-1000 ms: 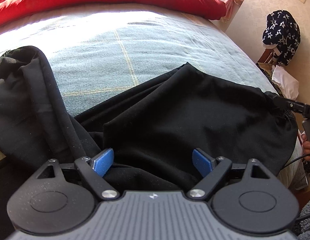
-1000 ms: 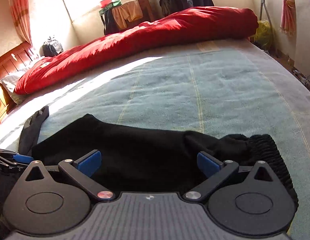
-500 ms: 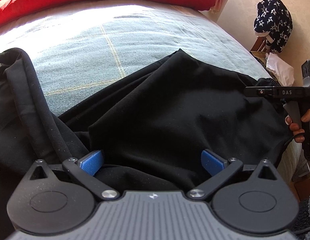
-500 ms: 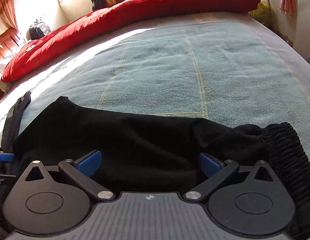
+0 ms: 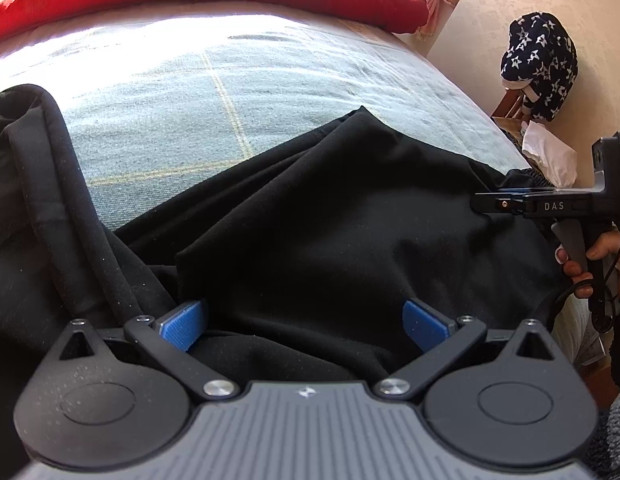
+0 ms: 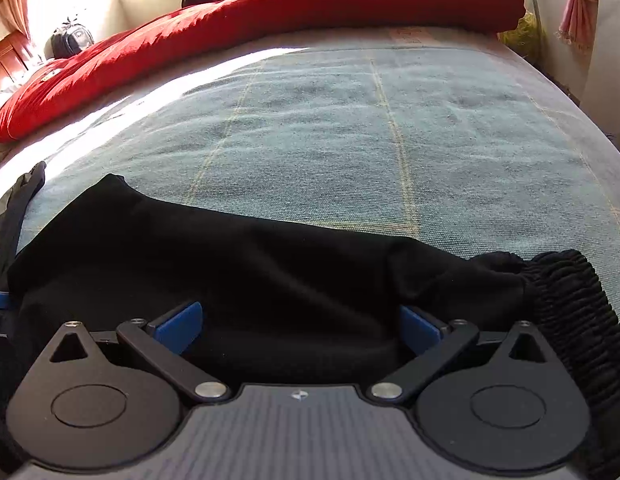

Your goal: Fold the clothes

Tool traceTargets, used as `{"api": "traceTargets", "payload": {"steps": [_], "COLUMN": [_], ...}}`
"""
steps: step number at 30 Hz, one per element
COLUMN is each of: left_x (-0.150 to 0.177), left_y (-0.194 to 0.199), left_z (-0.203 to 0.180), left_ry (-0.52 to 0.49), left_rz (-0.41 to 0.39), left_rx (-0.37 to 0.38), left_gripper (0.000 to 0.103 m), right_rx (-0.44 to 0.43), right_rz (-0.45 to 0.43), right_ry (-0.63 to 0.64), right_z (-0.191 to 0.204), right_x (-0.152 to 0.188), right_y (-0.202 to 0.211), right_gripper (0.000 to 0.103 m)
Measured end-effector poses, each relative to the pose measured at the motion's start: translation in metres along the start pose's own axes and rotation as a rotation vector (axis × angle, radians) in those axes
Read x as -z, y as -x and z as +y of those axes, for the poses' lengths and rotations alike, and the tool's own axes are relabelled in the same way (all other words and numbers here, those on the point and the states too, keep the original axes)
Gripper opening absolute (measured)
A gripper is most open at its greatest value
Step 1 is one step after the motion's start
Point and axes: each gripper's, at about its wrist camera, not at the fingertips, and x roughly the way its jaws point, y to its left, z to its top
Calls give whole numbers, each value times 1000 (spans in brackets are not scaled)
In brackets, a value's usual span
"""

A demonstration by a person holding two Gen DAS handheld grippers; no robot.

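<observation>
A pair of black trousers, as far as the dark folds reveal, lies rumpled along the near edge of the pale blue bedspread, its elastic waistband to the right. The left gripper and right gripper both hover spread wide over the cloth, grasping nothing. A red duvet lies along the far side.
</observation>
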Motion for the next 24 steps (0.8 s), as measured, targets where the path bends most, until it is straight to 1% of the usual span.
{"api": "traceTargets", "payload": {"steps": [4,12,17,19,20,22,24], "left_x": [-1,3,6,8,9,13,19], "left_y": [-1,-1,6,14,20,38,54], "left_z": [-3,-11,-22,-29,-33,-40,-46], "left_ry": [-38,-106,-170,-206,-219,-234,-249], "left_rz": [11,5,-25,-57,-79,-150,-209], "left_rx": [-11,-44,-88,-104,-112,-114,-94], "left_gripper": [102,102,102,102,102,102,102], "right_rx": [10,32,33,40,35,10,-35], "right_rz": [-2,-21,-39,-43,-59,-112,-150], "right_ry": [16,41,63,53,44,25,23], "right_z": [2,6,7,10,13,20,28], "right_x": [1,3,3,4,6,15,30], "right_y": [-1,-4,-2,8,18,44,66], "right_gripper": [103,103,103,103,103,103,103]}}
